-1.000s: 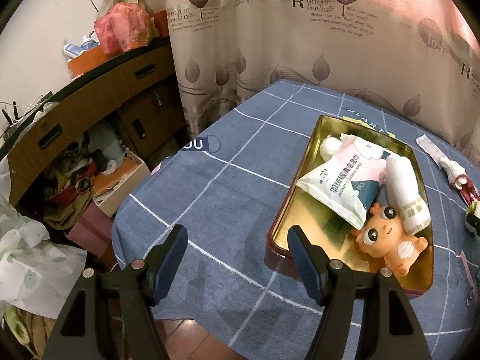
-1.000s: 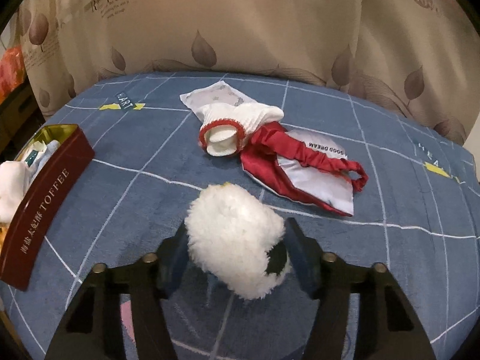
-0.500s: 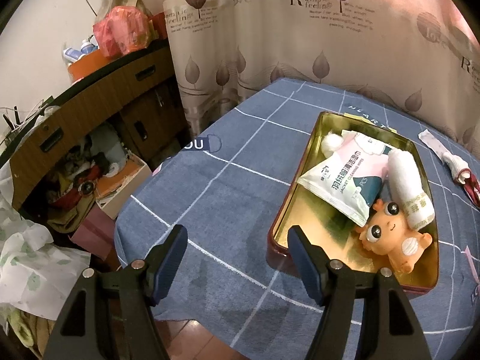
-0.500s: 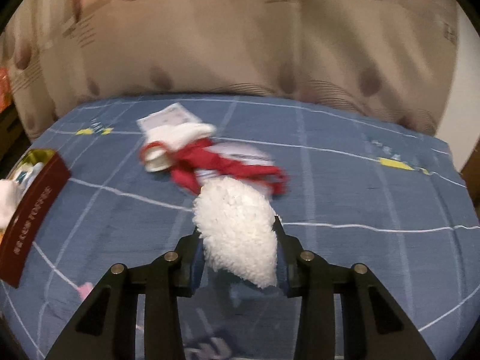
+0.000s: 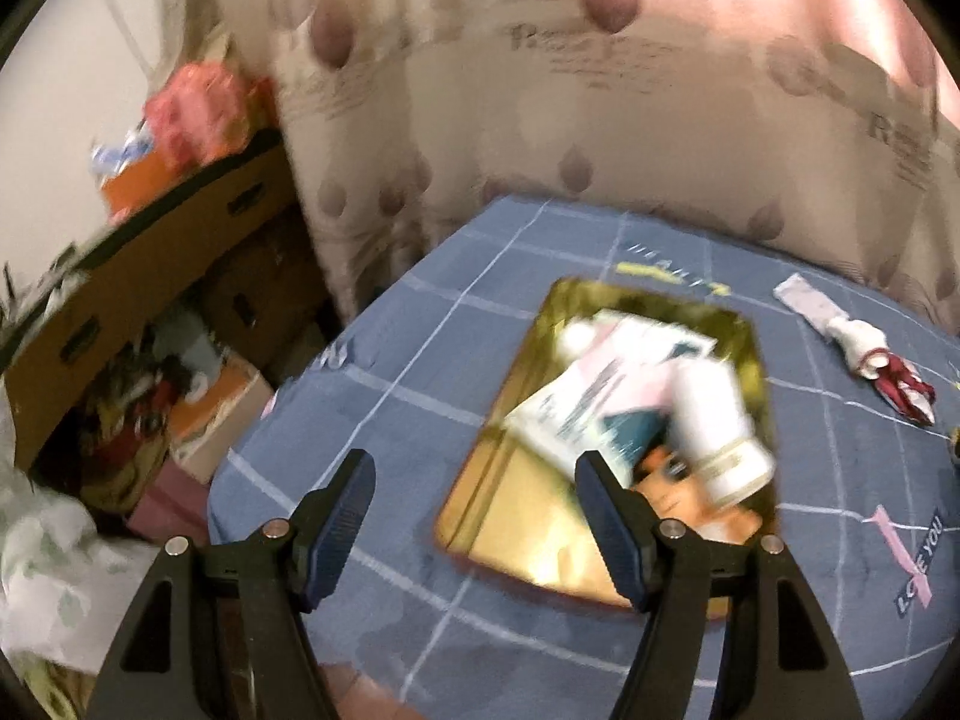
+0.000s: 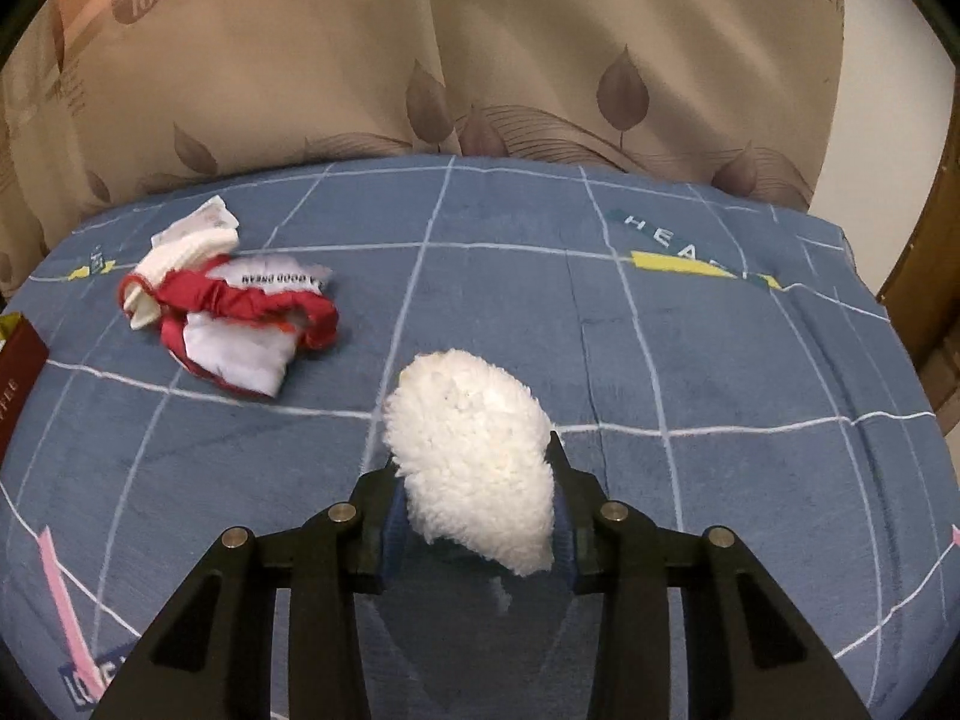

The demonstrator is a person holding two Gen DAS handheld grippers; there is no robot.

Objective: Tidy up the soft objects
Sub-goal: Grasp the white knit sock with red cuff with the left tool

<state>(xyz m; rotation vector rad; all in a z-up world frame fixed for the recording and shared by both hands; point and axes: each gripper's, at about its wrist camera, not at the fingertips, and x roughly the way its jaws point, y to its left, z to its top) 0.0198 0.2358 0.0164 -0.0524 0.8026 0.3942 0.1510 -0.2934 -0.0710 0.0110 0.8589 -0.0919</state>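
Note:
My right gripper is shut on a white fluffy ball, which it holds just above the blue checked tablecloth. To its left lies a red and white cloth pouch with a white sock at its far end. In the blurred left wrist view, my left gripper stands open and empty over the near end of a gold tin. The tin holds a white packet, a white roll and an orange toy.
A leaf-print curtain hangs close behind the table. The tin's red side shows at the left edge of the right wrist view. Left of the table stand a wooden cabinet and boxes of clutter on the floor.
My right gripper closed on the fluffy ball and carried it rightward, away from the pouch. My left gripper shifted towards the tin, which now lies between its fingers in the picture.

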